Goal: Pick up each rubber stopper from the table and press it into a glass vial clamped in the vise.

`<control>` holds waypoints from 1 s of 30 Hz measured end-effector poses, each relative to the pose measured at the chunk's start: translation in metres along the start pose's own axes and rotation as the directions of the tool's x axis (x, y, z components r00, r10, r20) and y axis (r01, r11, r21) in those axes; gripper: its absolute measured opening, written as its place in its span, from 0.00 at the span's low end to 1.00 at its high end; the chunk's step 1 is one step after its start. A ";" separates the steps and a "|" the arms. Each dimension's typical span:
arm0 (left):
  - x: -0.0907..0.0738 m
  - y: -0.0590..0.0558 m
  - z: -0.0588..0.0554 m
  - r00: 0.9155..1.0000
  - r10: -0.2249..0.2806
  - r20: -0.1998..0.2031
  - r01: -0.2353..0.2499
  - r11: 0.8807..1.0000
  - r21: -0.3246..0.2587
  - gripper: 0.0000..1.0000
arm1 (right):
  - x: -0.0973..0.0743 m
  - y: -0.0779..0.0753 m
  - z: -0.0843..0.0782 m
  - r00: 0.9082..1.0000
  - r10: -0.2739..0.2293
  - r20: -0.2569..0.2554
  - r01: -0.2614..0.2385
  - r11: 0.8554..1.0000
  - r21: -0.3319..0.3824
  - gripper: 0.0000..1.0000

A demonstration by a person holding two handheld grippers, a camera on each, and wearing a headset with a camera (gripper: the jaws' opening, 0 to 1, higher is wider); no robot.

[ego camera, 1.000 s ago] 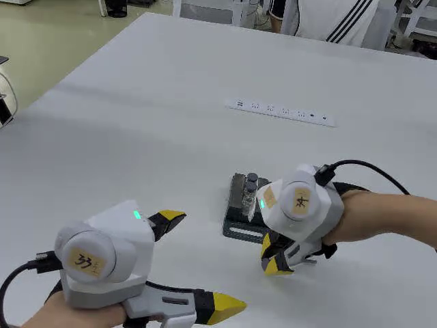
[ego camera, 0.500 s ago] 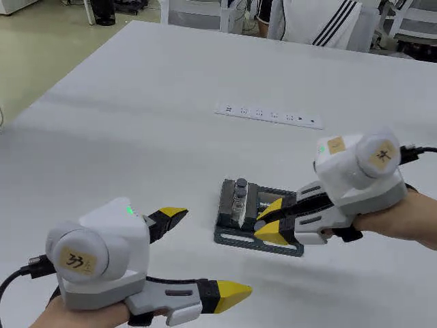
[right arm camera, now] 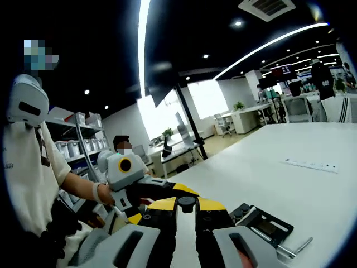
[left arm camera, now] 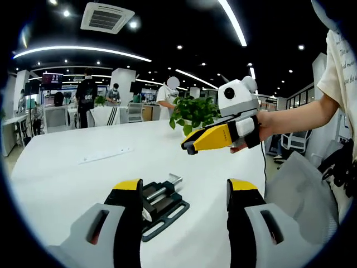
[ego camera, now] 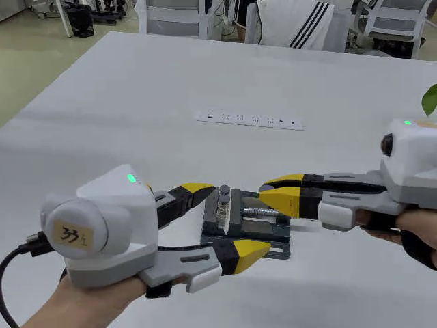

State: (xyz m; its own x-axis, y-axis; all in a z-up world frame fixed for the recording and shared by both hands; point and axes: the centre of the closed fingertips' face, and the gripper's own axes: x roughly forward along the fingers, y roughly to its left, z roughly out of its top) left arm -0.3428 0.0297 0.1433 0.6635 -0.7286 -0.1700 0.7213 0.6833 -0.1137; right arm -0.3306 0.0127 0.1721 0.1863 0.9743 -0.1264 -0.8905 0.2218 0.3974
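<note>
Right gripper (ego camera: 265, 191): jaws nearly together, pinching a small round black rubber stopper (right arm camera: 187, 202) at the very tips. We see it plainly in the right gripper view. From the head view it is too small to make out.

The glass vial (ego camera: 223, 203) stands upright, clamped in the dark vise (ego camera: 249, 224). It has a clear body and a dark top. We can't tell whether that top is a seated stopper.

Left gripper (ego camera: 232, 217): jaws wide apart, holding nothing, low over the table (ego camera: 136, 89). The vise sits just ahead of them, nearer the left jaw in the left gripper view.

The right gripper is up in the air, its tips above the screw end of the vise and just beside the vial. The two grippers' tips are near each other over the vise.

Room to move:
- There is plain white table surface all round the vise.
- The power strip (ego camera: 249, 119) lies well beyond it, toward the far edge.
- Chairs (ego camera: 174, 17) and a seated person (ego camera: 293, 24) are at that far edge.
- The table's left edge drops to the floor well off to the left.
- A plant (left arm camera: 192, 111) stands on the right side.
</note>
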 end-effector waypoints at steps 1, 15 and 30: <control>0.002 -0.002 0.003 1.000 -0.006 0.008 0.006 1.000 0.010 0.55 | -0.004 0.002 0.006 0.999 0.011 0.044 -0.012 1.000 0.027 0.07; 0.018 -0.024 0.023 0.994 -0.101 0.035 0.100 0.995 0.025 0.30 | -0.021 0.024 0.003 0.994 0.047 0.101 -0.049 0.999 0.013 0.07; 0.018 -0.034 0.032 0.986 -0.147 0.077 0.146 0.989 0.026 0.11 | -0.014 0.035 -0.003 0.991 0.107 0.085 -0.107 0.994 -0.010 0.06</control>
State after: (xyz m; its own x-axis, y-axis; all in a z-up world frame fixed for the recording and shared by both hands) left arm -0.3495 -0.0084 0.1751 0.5634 -0.8227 -0.0753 0.8151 0.5684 -0.1118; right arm -0.3654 0.0068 0.1847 0.1243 0.9922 -0.0058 -0.9095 0.1163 0.3991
